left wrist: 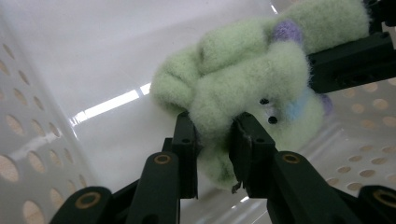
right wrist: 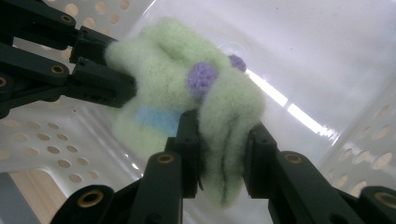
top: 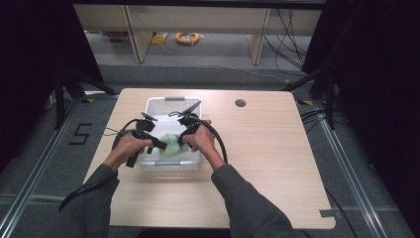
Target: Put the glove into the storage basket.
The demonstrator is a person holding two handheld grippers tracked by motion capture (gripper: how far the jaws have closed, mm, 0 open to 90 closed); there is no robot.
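Observation:
A fuzzy light-green soft item (top: 171, 144) with purple dots, a blue patch and two small black dots lies inside a white perforated basket (top: 174, 99) on the wooden table. My left gripper (top: 161, 145) reaches into the basket from the left and my right gripper (top: 182, 144) from the right. In the left gripper view, my left gripper (left wrist: 214, 128) pinches a fold of the green item (left wrist: 243, 70), with the right gripper's jaws (left wrist: 345, 60) gripping its far end. In the right gripper view, my right gripper (right wrist: 223, 128) squeezes another fold of the item (right wrist: 163, 51); the left gripper (right wrist: 93, 70) holds the opposite end.
The basket walls (left wrist: 37, 130) stand close around both grippers. The light wooden table (top: 277, 163) has a round cable hole (top: 240, 103) at the back right. Beyond the table are wooden furniture legs, cables on the floor and dark curtains at both sides.

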